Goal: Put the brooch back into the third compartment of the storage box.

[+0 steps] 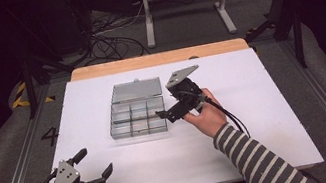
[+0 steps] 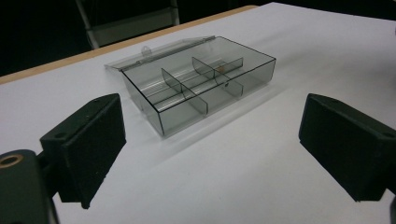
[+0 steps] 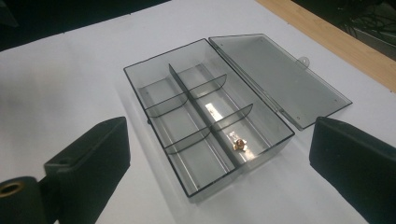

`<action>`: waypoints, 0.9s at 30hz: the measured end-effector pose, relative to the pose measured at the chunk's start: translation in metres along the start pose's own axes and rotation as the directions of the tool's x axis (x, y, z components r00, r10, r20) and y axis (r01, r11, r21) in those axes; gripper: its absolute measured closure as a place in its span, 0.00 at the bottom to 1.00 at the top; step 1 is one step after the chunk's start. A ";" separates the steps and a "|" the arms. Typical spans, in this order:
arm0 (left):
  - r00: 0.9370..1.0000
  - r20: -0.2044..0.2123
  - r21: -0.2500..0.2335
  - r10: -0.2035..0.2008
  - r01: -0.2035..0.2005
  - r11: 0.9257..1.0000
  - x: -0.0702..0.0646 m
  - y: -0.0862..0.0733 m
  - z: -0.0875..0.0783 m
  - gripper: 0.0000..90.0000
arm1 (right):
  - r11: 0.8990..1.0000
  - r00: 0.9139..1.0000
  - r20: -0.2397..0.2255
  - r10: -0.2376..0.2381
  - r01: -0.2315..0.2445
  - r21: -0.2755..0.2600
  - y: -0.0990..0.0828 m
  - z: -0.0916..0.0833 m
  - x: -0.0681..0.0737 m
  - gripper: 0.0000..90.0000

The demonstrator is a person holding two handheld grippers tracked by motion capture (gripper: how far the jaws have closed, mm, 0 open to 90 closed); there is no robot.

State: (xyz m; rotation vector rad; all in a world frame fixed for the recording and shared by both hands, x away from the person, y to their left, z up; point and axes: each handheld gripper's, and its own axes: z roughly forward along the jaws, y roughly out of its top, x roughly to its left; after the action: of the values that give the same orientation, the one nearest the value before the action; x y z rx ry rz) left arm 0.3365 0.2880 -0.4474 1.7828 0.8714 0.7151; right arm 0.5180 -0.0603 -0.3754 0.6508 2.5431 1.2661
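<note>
A clear grey compartment box (image 1: 136, 118) lies on the white board (image 1: 257, 120), its lid (image 1: 136, 90) folded flat on the far side. A small brass-coloured piece (image 3: 240, 144) rests in the end compartment on the lid side, nearest my right gripper; from the left gripper view it is a brownish speck (image 2: 220, 68). My right gripper (image 1: 167, 113) hovers at the box's right end, open, with nothing between its jaws (image 3: 217, 135). At the board's near left corner my left gripper (image 1: 96, 160) stands open and empty, facing the box (image 2: 201, 79).
A wooden table edge (image 1: 155, 60) runs behind the board. Beyond it on the floor stand a white metal frame (image 1: 185, 1) and a tangle of cables (image 1: 111, 39). A "4" mark (image 1: 50, 136) lies on the surface left of the board.
</note>
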 end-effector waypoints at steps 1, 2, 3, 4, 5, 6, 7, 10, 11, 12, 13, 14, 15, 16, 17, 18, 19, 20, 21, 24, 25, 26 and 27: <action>1.000 0.000 0.000 0.000 0.000 1.000 0.000 0.000 0.000 0.09 | 1.000 1.000 0.002 0.000 0.000 -0.002 -0.002 -0.003 0.000 0.06; 1.000 0.001 0.001 0.004 -0.004 1.000 0.000 0.000 0.000 0.09 | 1.000 1.000 0.004 0.001 -0.001 -0.005 -0.003 -0.006 0.000 0.06; 1.000 0.000 0.001 0.005 -0.005 1.000 0.000 0.000 0.000 0.09 | 1.000 1.000 0.005 0.003 -0.003 -0.012 -0.005 -0.009 -0.001 0.05; 1.000 -0.001 0.000 0.003 -0.003 1.000 -0.001 0.000 0.000 0.09 | 1.000 1.000 0.006 0.005 -0.004 -0.018 -0.007 -0.012 -0.001 0.05; 1.000 -0.001 0.001 0.002 -0.002 1.000 -0.001 0.000 0.000 0.09 | 1.000 1.000 0.003 0.008 -0.008 -0.024 -0.008 -0.015 -0.002 0.05; 1.000 0.000 0.000 -0.001 0.001 1.000 -0.001 0.000 0.000 0.09 | 1.000 1.000 0.005 0.010 -0.010 -0.029 -0.009 -0.018 -0.002 0.05; 1.000 -0.002 0.001 0.006 -0.006 1.000 -0.001 0.000 0.000 0.09 | 0.999 1.000 0.008 0.011 -0.011 -0.033 -0.011 -0.021 -0.003 0.04; 1.000 -0.002 -0.002 0.000 0.000 1.000 -0.001 0.000 0.000 0.09 | 0.999 1.000 0.017 0.006 -0.005 -0.043 -0.016 -0.030 -0.002 0.04; 1.000 -0.001 -0.002 0.001 -0.001 1.000 0.000 0.000 0.000 0.09 | 0.999 1.000 0.023 -0.001 0.002 -0.044 -0.018 -0.033 -0.002 0.04; 1.000 -0.001 -0.002 0.001 -0.001 1.000 0.000 0.000 0.000 0.09 | 0.999 1.000 0.026 -0.002 0.004 -0.047 -0.020 -0.036 -0.002 0.04; 1.000 -0.001 -0.001 0.003 -0.003 1.000 0.000 0.000 0.000 0.09 | 0.999 1.000 0.027 -0.005 0.006 -0.051 -0.023 -0.040 -0.002 0.04; 1.000 -0.001 -0.001 0.003 -0.003 1.000 0.000 0.000 0.000 0.09 | 0.998 1.000 0.028 -0.004 0.005 -0.055 -0.025 -0.043 -0.002 0.04; 1.000 -0.001 -0.001 0.004 -0.004 1.000 0.000 0.000 0.000 0.09 | 0.998 1.000 0.031 -0.002 0.004 -0.060 -0.028 -0.047 -0.003 0.03; 1.000 -0.002 -0.001 0.001 -0.001 1.000 -0.001 0.000 0.000 0.09 | 0.998 0.999 0.034 0.000 0.002 -0.065 -0.031 -0.050 -0.003 0.03; 1.000 -0.001 0.000 0.000 0.000 1.000 -0.001 0.000 0.001 0.09 | 0.998 0.999 0.038 0.003 0.000 -0.070 -0.033 -0.054 -0.004 0.03; 1.000 -0.004 0.000 0.008 -0.008 1.000 -0.001 0.000 0.001 0.09 | 0.997 0.999 0.039 0.007 -0.004 -0.078 -0.035 -0.058 -0.004 0.03; 1.000 -0.003 0.000 0.006 -0.006 1.000 -0.001 0.000 0.001 0.09 | 0.996 0.999 0.042 0.009 -0.005 -0.088 -0.038 -0.061 -0.005 0.03; 1.000 -0.004 0.000 0.006 -0.006 1.000 -0.001 0.000 0.001 0.09 | 0.995 0.999 0.046 0.010 -0.006 -0.097 -0.041 -0.065 -0.006 0.02; 1.000 -0.005 -0.001 0.007 -0.007 1.000 -0.001 0.001 0.001 0.09 | 0.994 0.999 0.048 0.013 -0.008 -0.105 -0.044 -0.068 -0.006 0.02; 1.000 -0.004 -0.003 -0.002 0.002 1.000 -0.002 0.000 0.001 0.09 | 0.993 0.998 0.055 0.026 -0.019 -0.117 -0.053 -0.077 -0.008 0.02; 1.000 -0.004 -0.002 -0.003 0.003 1.000 -0.002 0.000 0.001 0.09 | 0.992 0.998 0.059 0.031 -0.023 -0.120 -0.057 -0.080 -0.009 0.02; 1.000 -0.005 -0.003 -0.002 0.002 1.000 -0.001 0.000 0.001 0.09 | 0.992 0.997 0.064 0.032 -0.024 -0.122 -0.060 -0.083 -0.009 0.02; 1.000 -0.005 -0.003 -0.002 0.002 1.000 -0.001 0.000 0.001 0.09 | 0.992 0.997 0.066 0.037 -0.028 -0.126 -0.064 -0.085 -0.010 0.02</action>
State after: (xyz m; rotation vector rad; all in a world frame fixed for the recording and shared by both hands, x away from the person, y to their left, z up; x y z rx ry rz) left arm 0.3363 0.2864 -0.4476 1.7774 0.8753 0.7198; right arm 0.4753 -0.1585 -0.3748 0.6987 2.3854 1.3767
